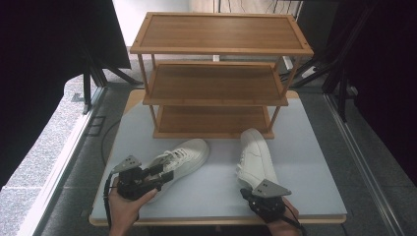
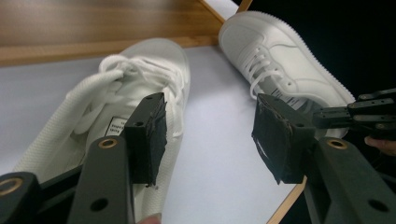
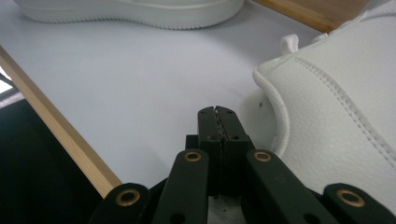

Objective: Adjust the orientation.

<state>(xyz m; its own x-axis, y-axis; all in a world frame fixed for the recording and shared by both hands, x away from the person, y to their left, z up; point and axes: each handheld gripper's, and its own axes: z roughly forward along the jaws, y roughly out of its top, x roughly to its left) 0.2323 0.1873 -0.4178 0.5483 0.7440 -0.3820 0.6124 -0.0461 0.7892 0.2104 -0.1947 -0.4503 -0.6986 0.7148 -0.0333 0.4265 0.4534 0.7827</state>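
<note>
We see 2 white sneakers on the table (image 1: 314,196). Our left gripper (image 2: 210,135) gapes over the lower-left mesh sneaker's (image 1: 179,157) soft, light collar. Our right gripper (image 3: 217,122), clamped empty, sits beside the lower-right leather sneaker's (image 1: 255,157) stiffer heel.

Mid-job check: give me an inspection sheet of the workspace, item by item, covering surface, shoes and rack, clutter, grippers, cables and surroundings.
Surface: pale grey tabletop with a wooden edge, bare around the shoes.
Job's things: left white sneaker and right white sneaker lie in front of the three-shelf wooden rack; shelves bare.
Clutter: nothing seen.
Grippers: left gripper open, one of its fingers at the left sneaker's collar; right gripper shut on nothing, beside the right sneaker's heel.
Cables: black cable trails from the left gripper.
Surroundings: dark drapes, grey floor.
</note>
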